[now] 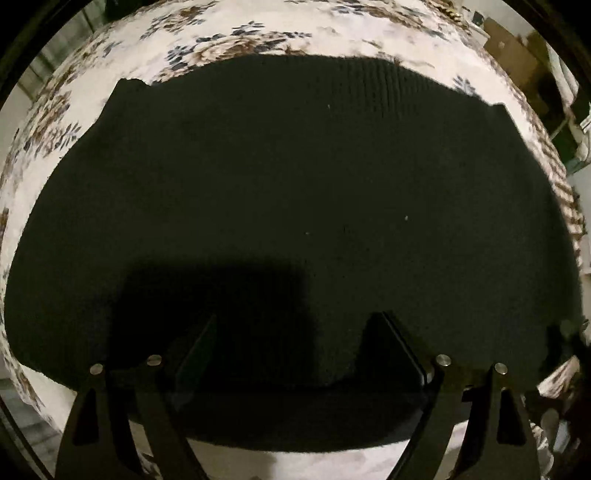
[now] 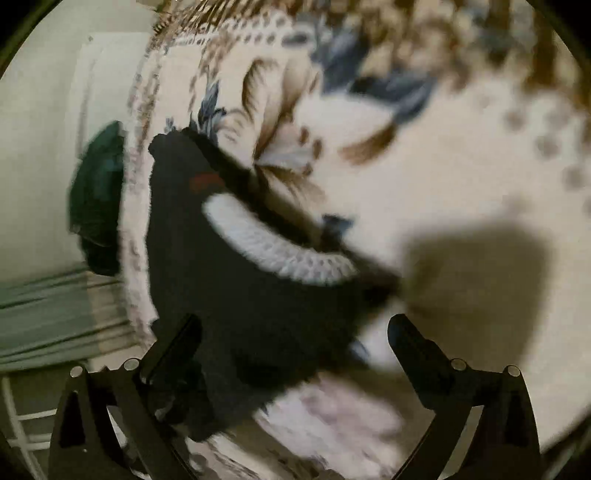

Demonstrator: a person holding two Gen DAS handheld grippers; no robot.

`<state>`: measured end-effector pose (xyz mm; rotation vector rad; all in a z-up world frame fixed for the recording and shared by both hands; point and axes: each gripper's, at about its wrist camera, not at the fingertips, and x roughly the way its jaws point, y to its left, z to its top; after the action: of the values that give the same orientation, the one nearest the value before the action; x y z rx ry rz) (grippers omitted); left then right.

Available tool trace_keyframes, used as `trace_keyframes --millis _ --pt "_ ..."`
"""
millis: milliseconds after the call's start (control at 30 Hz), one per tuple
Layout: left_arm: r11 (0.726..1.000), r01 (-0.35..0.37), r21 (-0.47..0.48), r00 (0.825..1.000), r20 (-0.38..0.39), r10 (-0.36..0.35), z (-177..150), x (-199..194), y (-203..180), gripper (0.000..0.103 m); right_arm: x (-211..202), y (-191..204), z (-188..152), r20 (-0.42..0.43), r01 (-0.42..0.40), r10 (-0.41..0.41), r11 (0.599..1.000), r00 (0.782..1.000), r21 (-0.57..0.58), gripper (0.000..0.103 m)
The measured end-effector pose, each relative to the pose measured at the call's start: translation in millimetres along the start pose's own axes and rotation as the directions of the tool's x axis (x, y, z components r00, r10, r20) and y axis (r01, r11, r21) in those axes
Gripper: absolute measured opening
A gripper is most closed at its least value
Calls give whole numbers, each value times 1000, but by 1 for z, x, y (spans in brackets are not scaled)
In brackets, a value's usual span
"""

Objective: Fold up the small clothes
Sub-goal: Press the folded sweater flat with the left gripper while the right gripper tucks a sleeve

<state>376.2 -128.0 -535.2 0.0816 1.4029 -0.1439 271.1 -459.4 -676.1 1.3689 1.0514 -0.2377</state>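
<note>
**Dark knit spread on the floral cover, both grippers spread wide**

On the floral cover (image 1: 240, 22), which carries everything here, we see a dark knit garment (image 1: 295, 184) lying flat and filling most of the left wrist view. Its surface is a fine, matte knit, with faint vertical ribbing showing near its far edge. That far edge runs roughly straight, with a small notch at each far corner. The cover beneath is a soft, pale fabric printed with brown and blue flowers, and it shows as a band all around the garment.

Our left gripper (image 1: 299, 321) points forward over the garment's near edge. Its black fingers stand well apart, released, with nothing between them. The near hem curves up between the fingers, and a block of shadow falls on the cloth just beyond the left finger.

In the right wrist view, which is blurred, we see the garment's neck end: a white crocheted collar (image 2: 280, 247) curving across the dark knit, with a small red mark (image 2: 205, 181) beside it. The fabric bunches loosely near the cover's left edge. Our right gripper (image 2: 295, 325) is tilted over this end, fingers spread; the left finger (image 2: 177, 343) overlaps the dark cloth, though we cannot tell whether it touches, while the right finger (image 2: 413, 343) hangs over bare cover.
</note>
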Motion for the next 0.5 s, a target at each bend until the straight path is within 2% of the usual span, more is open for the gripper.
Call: trace_keyframes --millis 100,133,167,267,400,500 --pt "1000 -12 0 1000 0 12 2 6 -1 92 20 -10 4 63 -94 92 995 994 25 103" --pt "1000 -14 1 1000 -1 14 3 8 -2 93 22 -12 6 110 -144 140 989 984 32 103" --pt "1000 -14 -1 1000 -2 14 4 10 -2 94 23 -12 7 128 -162 157 986 979 34 103" --pt "1000 -15 -1 1000 -4 15 6 15 -3 99 27 -9 10 156 -180 171 983 973 45 102" --pt "1000 -11 -12 1000 -18 10 12 21 -2 103 30 -11 11 158 -139 130 989 979 51 91" --pt "1000 -1 -31 1000 -20 1 15 25 0 103 32 -13 6 152 -149 140 988 978 48 89"
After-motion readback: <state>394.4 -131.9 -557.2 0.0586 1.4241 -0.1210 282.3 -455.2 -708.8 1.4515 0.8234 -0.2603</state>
